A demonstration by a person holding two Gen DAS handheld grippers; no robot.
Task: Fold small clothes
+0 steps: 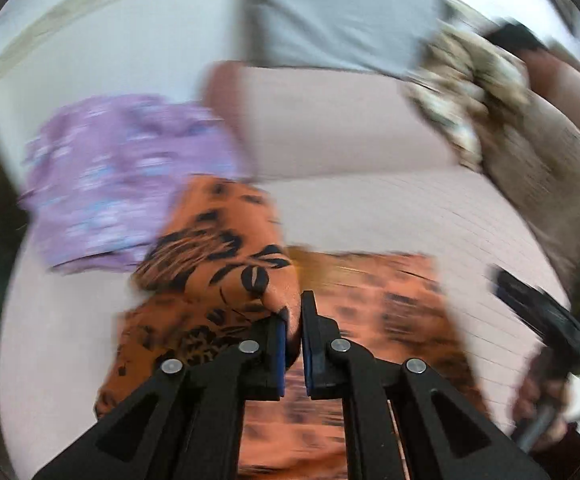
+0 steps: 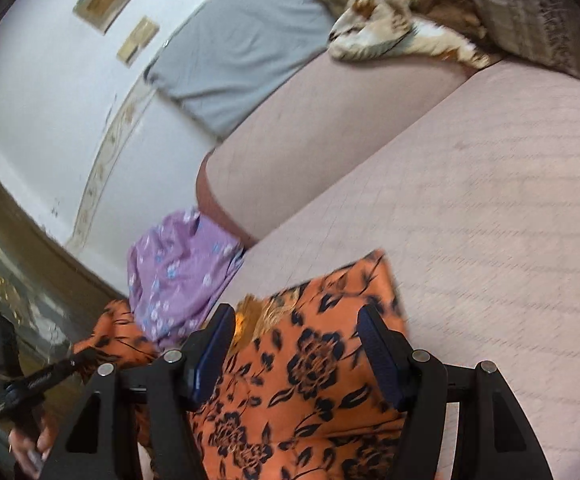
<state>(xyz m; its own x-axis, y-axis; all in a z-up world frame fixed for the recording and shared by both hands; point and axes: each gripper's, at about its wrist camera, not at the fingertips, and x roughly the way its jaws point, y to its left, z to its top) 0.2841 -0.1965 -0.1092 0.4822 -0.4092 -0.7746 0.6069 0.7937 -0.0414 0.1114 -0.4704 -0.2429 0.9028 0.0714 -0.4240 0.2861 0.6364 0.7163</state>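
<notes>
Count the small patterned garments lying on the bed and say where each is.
2. The orange floral garment lies nearest, a fold pinched in the left gripper; the purple floral garment lies at the bed's edge behind it. More may be out of view.

Right wrist view. The right gripper (image 2: 295, 336) hangs with its jaws standing apart over the orange floral garment (image 2: 309, 380), which lies on the pink sofa seat (image 2: 489, 220); no pad is seen pressing the cloth. A purple flowered garment (image 2: 178, 272) lies at the seat's edge, touching the orange one. At lower left a hand (image 2: 30, 440) holds the left gripper (image 2: 38, 378). A grey cushion (image 2: 242, 40) and a patterned blanket (image 2: 401, 32) rest on the backrest.
</notes>
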